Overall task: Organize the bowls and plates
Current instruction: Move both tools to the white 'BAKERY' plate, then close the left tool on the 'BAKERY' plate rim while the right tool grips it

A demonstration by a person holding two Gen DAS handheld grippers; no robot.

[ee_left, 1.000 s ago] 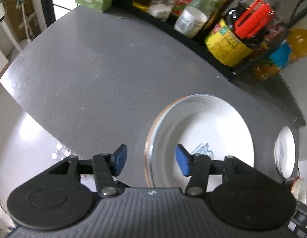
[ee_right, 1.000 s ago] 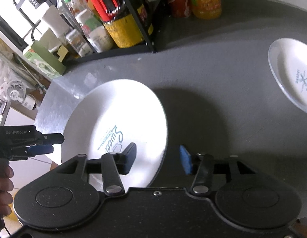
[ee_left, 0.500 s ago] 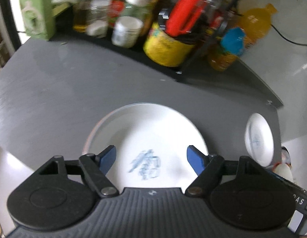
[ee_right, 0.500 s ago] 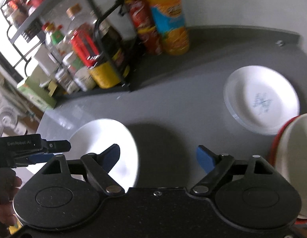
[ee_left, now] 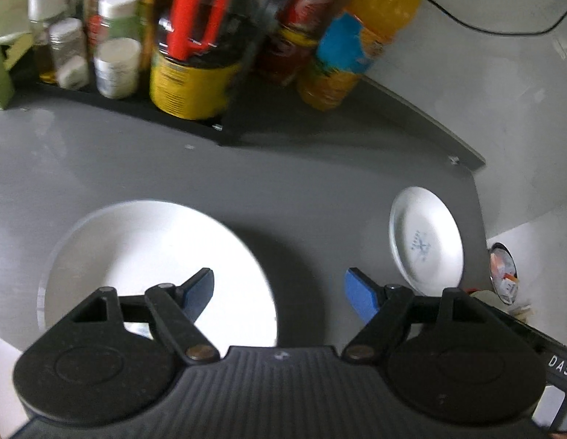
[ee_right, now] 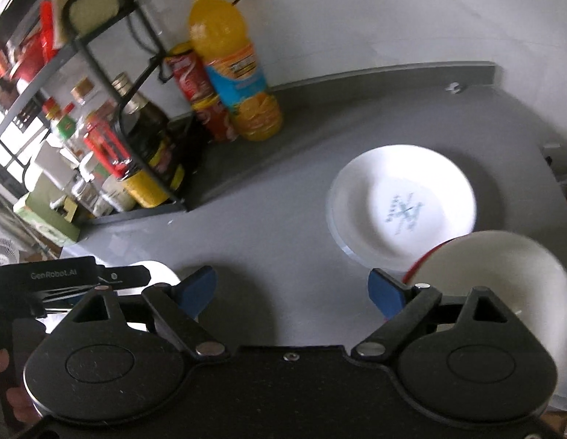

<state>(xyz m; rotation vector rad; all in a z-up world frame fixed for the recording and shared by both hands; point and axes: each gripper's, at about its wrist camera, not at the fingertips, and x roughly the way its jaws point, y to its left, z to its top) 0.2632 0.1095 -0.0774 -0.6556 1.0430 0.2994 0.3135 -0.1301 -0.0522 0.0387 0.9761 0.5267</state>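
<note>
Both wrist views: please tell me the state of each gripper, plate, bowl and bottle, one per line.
Left gripper: open, empty, above the counter.
Right gripper: open, empty.
Large white plate: flat on the grey counter, free.
Small white plate with blue print: flat, upright, free.
White bowl with red outside: upright, empty as far as visible.
Orange juice bottle: standing, capped.

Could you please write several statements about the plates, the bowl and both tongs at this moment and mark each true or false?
1. The left tongs are shut on the large white plate. False: they are open and hold nothing.
2. The right tongs are open. True.
3. The small white plate lies flat on the grey counter. True.
4. The bowl is blue outside. False: its outside is red.
5. The orange drink bottle lies on its side. False: it stands upright.
</note>
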